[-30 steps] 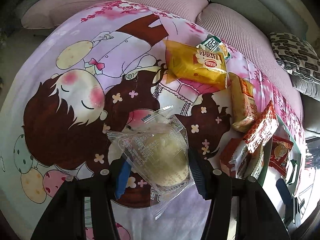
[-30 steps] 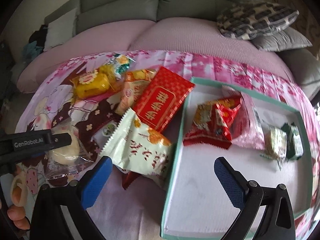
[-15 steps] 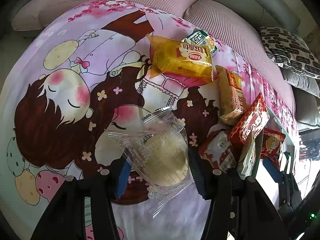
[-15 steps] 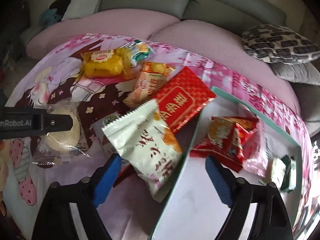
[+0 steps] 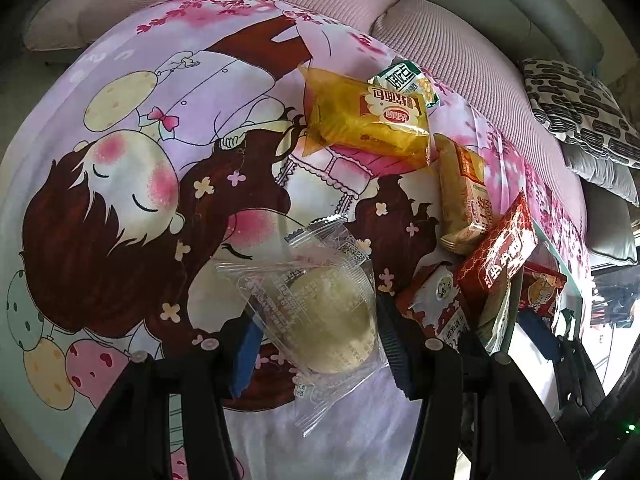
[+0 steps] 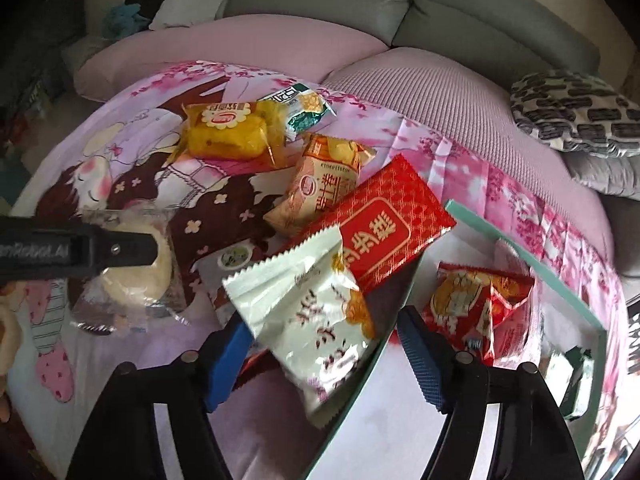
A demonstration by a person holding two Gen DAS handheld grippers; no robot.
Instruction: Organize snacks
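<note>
The left gripper [image 5: 316, 344] pinches a round pale bun in clear plastic wrap [image 5: 320, 312] on the cartoon-printed pink cloth [image 5: 120, 152]. The right gripper [image 6: 324, 356], jaws just closing, straddles a white serrated snack bag [image 6: 316, 320] overhanging the left edge of the white, teal-rimmed tray [image 6: 520, 248]; contact is unclear.

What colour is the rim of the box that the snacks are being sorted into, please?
The box rim is teal green, around a white interior; the right wrist view shows it best.

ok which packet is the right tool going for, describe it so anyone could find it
Start at the teal-edged tray. Over its near-left rim lies a cream packet with zigzag ends, between the right tool fingers. Unlike the red packet behind it, it is pale with dark brush lettering.
</note>
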